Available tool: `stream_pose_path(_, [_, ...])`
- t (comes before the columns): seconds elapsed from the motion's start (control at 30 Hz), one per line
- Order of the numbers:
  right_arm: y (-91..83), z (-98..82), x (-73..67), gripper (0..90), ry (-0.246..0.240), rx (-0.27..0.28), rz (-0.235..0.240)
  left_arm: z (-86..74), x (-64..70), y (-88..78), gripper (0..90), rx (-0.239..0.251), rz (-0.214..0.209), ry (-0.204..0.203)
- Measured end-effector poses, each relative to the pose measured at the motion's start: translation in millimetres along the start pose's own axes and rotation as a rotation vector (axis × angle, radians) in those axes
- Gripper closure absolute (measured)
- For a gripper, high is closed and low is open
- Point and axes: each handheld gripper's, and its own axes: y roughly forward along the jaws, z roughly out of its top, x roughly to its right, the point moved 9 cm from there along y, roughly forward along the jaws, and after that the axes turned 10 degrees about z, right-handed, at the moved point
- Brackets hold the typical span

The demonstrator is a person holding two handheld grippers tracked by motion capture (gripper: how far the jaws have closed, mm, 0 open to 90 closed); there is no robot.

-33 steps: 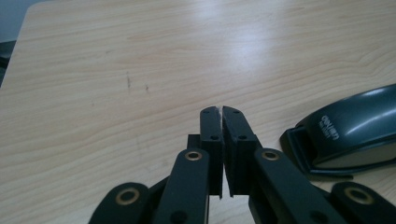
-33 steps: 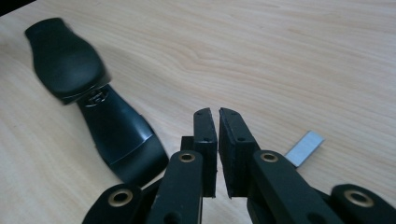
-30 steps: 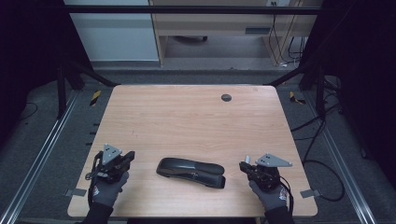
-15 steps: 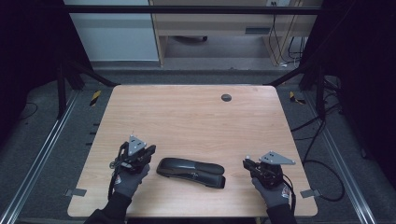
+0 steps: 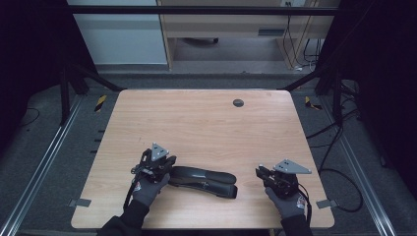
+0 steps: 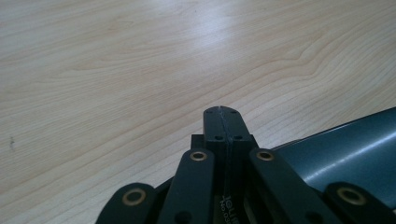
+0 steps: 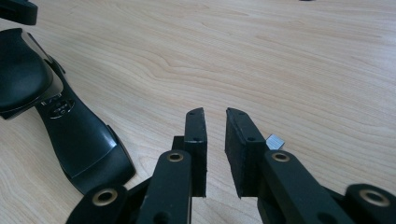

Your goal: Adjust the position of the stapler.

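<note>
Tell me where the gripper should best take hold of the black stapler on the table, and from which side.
Probably at the middle of the stapler, from above, with the jaws across its narrow width. It lies flat and long on the table, so its ends are too far apart to span. The right gripper stands slightly open with nothing between its jaws, beside the stapler's right end.

Light falls from overhead onto the table (image 5: 206, 123), leaving the wood evenly bright in the high view while the surroundings sink into near-black on both sides. That view is soft and a little grainy, with fine detail smeared. In the left gripper view a broad pale sheen spreads across the grain at top centre, and a glossy streak runs along the dark stapler (image 6: 345, 154). The right gripper view is crisp up close, with faint shadows under the black parts and a washed-out far edge.
</note>
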Motion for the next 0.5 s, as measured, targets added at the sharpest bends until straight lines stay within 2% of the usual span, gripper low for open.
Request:
stream_pose_path(0.23, [1.9, -1.1, -1.1, 77.4, -0.002, -0.009, 0.007, -2.8, 4.3, 6.9, 90.0, -0.021, -0.015, 0.011])
stream_pose_path(0.5, [3.8, -2.1, -3.6, 77.5, -0.005, -0.018, 0.014, -3.3, 3.7, 6.0, 90.0, -0.026, -0.017, 0.012])
